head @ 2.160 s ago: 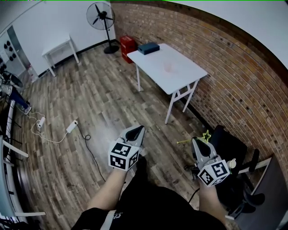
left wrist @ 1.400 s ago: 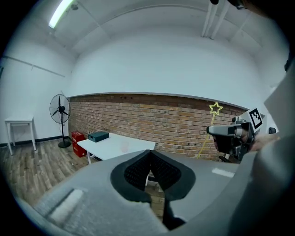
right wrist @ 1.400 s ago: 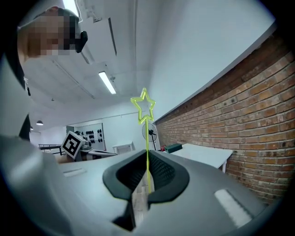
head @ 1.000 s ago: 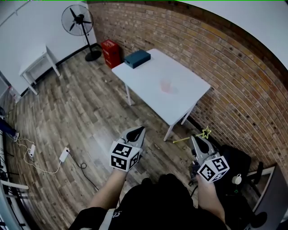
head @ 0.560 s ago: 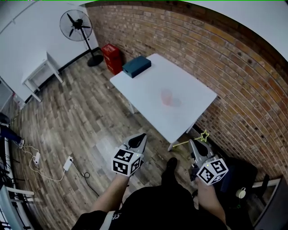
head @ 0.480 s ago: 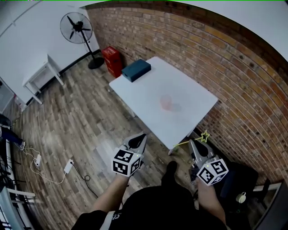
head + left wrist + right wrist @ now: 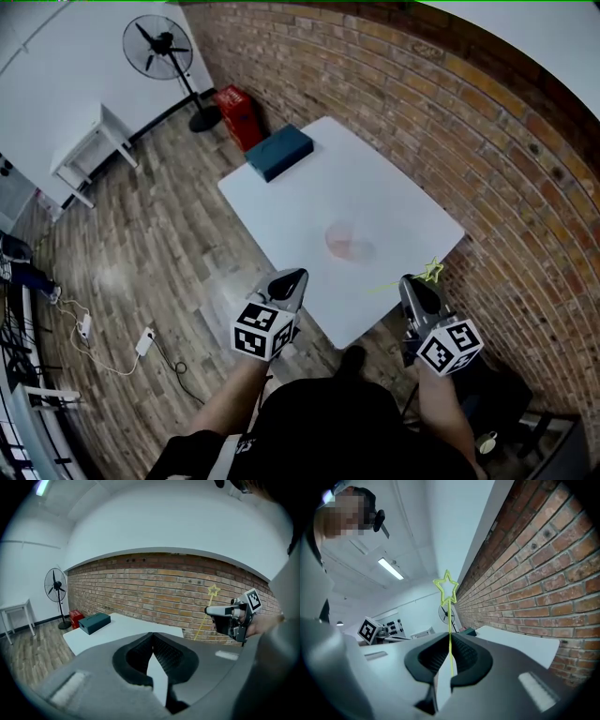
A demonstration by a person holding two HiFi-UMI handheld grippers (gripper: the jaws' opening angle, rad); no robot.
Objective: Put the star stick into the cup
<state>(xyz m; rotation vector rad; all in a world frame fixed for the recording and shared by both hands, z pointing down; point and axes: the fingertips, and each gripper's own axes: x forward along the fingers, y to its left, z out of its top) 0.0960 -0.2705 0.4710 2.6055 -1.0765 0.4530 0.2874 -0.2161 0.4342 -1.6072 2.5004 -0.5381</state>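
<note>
Star stick [image 7: 430, 272] at the white tabletop's [image 7: 375, 178] near edge
Your right gripper's [image 7: 413, 282] jaws pinch the stick. Your left gripper's [image 7: 288, 278] jaws are pressed together, empty. The cup [image 7: 339, 240] stands mid-tabletop, beside the brick wall [image 7: 450, 122].

The head view is looking steeply down from high above the bench [image 7: 375, 187]. Each gripper view is riding close behind its own fingers [image 7: 169, 656], facing out past them (both are catching the bench and brick wall [image 7: 154, 585] beyond).
</note>
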